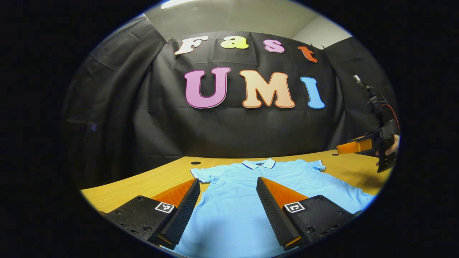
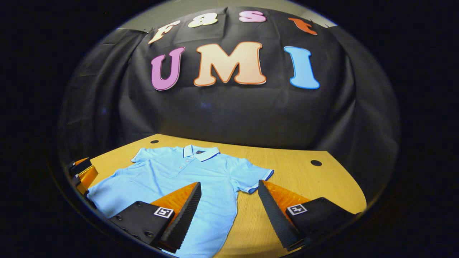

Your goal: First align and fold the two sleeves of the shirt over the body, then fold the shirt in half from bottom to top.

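Shirt (image 1: pixel 233 200): light blue polo, lying flat and face up on your worktop (image 2: pixel 304 179), collar (image 2: pixel 199 152) toward the booth wall, both short sleeves spread out to the sides, unfolded.
Left tool (image 1: pixel 228 184): fingers apart, hovering above the shirt's body, holding nothing.
Right tool (image 2: pixel 229 188): fingers apart, above the sleeve (image 2: pixel 256 177) at the shirt's edge, holding nothing.

No readable text, brand or nr anywhere; square coded marker tags (image 1: pixel 164 207) on gripper bodies weren't legible.
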Available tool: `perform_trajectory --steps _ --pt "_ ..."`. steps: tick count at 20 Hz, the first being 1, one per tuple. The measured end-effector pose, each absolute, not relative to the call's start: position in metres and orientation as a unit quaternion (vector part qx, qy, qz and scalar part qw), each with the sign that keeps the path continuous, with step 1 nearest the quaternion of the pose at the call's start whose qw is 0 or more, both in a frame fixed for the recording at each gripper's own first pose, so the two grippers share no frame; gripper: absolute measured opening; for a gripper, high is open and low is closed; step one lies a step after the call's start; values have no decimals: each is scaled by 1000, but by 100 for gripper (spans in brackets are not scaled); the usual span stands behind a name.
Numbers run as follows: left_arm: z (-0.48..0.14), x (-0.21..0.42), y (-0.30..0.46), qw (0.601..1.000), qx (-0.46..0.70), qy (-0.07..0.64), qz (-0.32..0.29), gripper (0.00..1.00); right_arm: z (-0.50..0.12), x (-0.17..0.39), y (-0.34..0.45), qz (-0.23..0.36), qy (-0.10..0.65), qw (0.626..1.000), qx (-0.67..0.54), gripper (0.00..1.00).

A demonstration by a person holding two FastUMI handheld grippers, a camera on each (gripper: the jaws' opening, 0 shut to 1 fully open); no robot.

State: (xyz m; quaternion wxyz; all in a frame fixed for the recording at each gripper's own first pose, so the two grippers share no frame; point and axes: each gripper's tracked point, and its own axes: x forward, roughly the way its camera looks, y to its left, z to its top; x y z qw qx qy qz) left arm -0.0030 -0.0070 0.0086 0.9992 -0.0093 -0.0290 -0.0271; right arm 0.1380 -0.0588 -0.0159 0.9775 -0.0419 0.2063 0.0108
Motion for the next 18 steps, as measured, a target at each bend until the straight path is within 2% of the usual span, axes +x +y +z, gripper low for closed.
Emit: perform_trajectory --steps 6,9,11,12,13,15,16,17,18 --pt "9 -4 -7 999 -9 -29 -28 95 -62 229 -101 -40 295 955 10 98" --pt "8 -4 -7 999 -9 -29 -30 94 -79 268 -126 -73 308 948 17 98" --pt "8 -3 -7 999 -9 -29 -30 94 -93 281 -136 -87 318 944 26 95" --pt "7 -3 -7 999 -9 -30 -30 94 -103 285 -139 -92 324 941 34 98" --pt "7 -3 -7 999 -9 -29 -31 94 -111 288 -142 -98 329 938 42 95" --pt "8 -3 -7 999 -9 -29 -31 94 -124 293 -148 -104 333 936 45 98" --pt "9 -3 -7 999 -9 -29 -31 94 -127 294 -150 -107 333 936 41 94" --pt "8 -3 -7 999 -8 -30 -32 94 -129 295 -150 -108 333 936 37 98" --pt "8 -3 -7 999 -9 -29 -32 94 -131 296 -151 -109 332 936 34 94"
